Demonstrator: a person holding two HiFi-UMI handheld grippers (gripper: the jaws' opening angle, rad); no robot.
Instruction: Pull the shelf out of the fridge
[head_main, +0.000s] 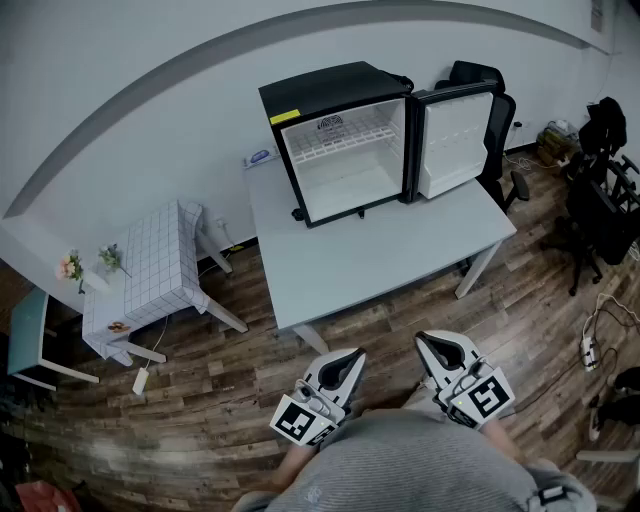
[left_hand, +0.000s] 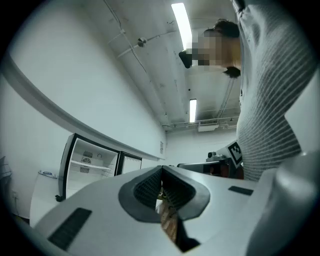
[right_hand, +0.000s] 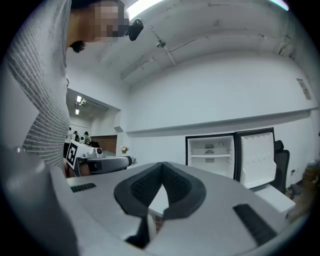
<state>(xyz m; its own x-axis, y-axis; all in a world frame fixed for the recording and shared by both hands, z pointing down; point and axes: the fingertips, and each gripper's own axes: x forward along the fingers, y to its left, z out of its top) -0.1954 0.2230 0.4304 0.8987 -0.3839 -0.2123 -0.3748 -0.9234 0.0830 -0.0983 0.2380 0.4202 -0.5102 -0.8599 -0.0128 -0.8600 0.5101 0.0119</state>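
A black mini fridge (head_main: 335, 95) stands at the far end of a grey table (head_main: 380, 250), its door (head_main: 455, 140) swung open to the right. Inside, a white wire shelf (head_main: 345, 140) sits across the upper part. Both grippers are held low in front of the person, well short of the table. The left gripper (head_main: 352, 357) and the right gripper (head_main: 428, 342) are shut with nothing between their jaws. The left gripper view shows its shut tips (left_hand: 161, 170) and the fridge (left_hand: 90, 162) far off to the left. In the right gripper view, beyond the shut tips (right_hand: 162, 165), the shelf (right_hand: 210, 156) is visible.
A small table with a checked cloth (head_main: 160, 260) and flowers (head_main: 70, 268) stands at the left. A black office chair (head_main: 495, 100) is behind the fridge door. More dark chairs (head_main: 600, 200) and a power strip (head_main: 590, 350) are at the right, on the wooden floor.
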